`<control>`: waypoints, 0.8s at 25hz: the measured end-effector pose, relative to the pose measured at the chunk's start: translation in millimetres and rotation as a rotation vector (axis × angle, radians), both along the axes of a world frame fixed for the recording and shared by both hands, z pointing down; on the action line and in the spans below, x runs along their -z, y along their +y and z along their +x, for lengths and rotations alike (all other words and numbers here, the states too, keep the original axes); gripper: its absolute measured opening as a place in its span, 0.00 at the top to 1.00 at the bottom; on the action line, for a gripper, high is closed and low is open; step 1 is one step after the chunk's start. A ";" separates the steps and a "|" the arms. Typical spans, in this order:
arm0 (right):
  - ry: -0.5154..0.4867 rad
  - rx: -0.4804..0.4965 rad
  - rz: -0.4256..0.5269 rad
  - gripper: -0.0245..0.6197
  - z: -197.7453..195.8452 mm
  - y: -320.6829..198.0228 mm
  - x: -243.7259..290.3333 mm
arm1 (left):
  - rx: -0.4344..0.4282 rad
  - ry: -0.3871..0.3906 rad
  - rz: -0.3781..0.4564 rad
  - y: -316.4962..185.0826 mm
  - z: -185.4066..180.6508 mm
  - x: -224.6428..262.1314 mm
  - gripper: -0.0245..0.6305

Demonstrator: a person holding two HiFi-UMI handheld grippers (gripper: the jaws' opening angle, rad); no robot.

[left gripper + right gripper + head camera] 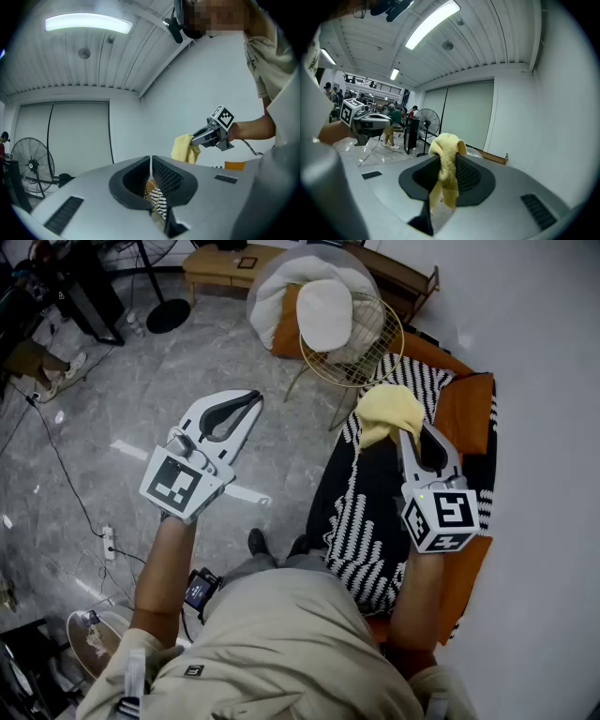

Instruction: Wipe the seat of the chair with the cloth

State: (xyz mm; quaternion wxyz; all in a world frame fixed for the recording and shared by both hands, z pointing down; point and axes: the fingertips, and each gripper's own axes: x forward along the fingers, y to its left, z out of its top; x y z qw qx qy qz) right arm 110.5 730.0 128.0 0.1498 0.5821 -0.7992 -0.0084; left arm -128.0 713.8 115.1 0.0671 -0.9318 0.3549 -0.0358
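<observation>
Evidently no wiping yet: right claw (410,435) pinches soft yellow cloth (386,409) above black-and-white striped seat (361,512) at four o'clock; left claw (253,397) closed, empty.

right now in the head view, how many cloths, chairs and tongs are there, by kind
cloth: 1 (yellow, clamped in the right tongs)
wire chair: 1
tongs: 2 (the left tongs are shut on nothing)
total: 4
</observation>
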 end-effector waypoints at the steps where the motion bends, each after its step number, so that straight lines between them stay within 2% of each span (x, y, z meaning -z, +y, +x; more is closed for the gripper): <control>1: -0.001 -0.001 0.000 0.82 -2.9 -1.8 -0.9 | 0.000 -0.001 0.000 -2.2 -2.9 -1.0 0.92; 7: -0.001 -0.007 -0.008 0.82 -17.8 -11.4 -3.1 | -0.006 -0.003 0.000 -12.9 -17.5 -0.9 0.92; 10: -0.001 -0.017 -0.019 0.82 -10.0 -22.3 8.7 | -0.003 -0.031 -0.019 -27.5 -14.8 3.9 0.92; 13: -0.002 -0.053 -0.023 0.82 2.0 -26.3 11.0 | -0.019 0.011 -0.031 -37.6 -6.6 4.9 0.92; 15: -0.019 -0.058 -0.019 0.82 -9.5 -29.1 -6.1 | -0.017 0.053 0.004 -36.3 -18.2 -3.5 0.92; 17: -0.054 -0.039 -0.020 0.82 -32.2 -37.1 -26.8 | 0.003 0.054 0.055 -36.2 -40.7 -19.4 0.92; 20: -0.084 -0.011 -0.034 0.81 -64.7 -56.7 -41.8 | 0.035 0.071 0.056 -45.1 -73.7 -38.5 0.92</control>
